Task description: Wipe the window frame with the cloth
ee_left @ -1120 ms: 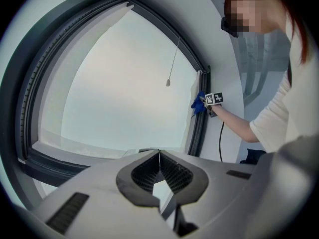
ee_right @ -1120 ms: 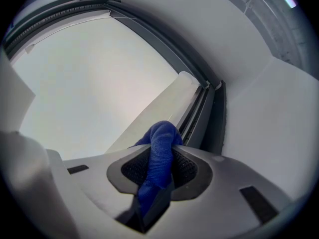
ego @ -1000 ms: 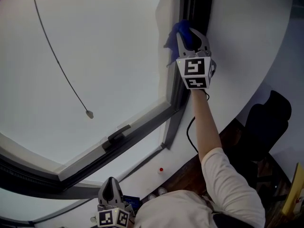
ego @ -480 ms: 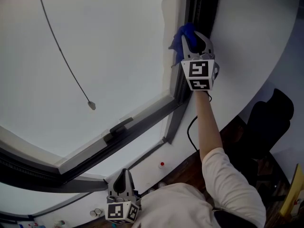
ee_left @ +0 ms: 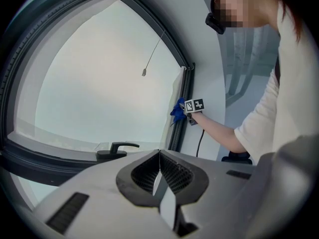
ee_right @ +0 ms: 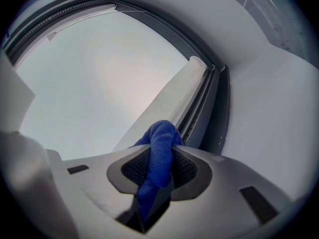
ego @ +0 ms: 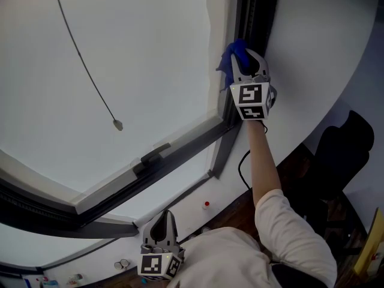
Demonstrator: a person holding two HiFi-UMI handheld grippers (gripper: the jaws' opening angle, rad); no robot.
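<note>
My right gripper (ego: 242, 59) is shut on a blue cloth (ego: 231, 55), and the cloth presses against the dark window frame (ego: 249, 17) at the window's right side. In the right gripper view the blue cloth (ee_right: 159, 153) bulges out between the jaws, right at the frame's grooves (ee_right: 199, 111). My left gripper (ego: 163, 225) hangs low near the sill with its jaws together and nothing between them. From the left gripper view the cloth (ee_left: 177, 108) and the right gripper (ee_left: 191, 106) show far off against the frame (ee_left: 182, 116).
A black window handle (ego: 150, 158) sits on the lower frame rail. A thin cord with a small weight (ego: 117, 125) hangs across the pane. A black cable (ego: 242, 167) runs down the white wall, and a dark chair (ego: 339, 155) stands at the right.
The right gripper has slid the cloth down the frame. The left gripper has moved to the right along the sill.
</note>
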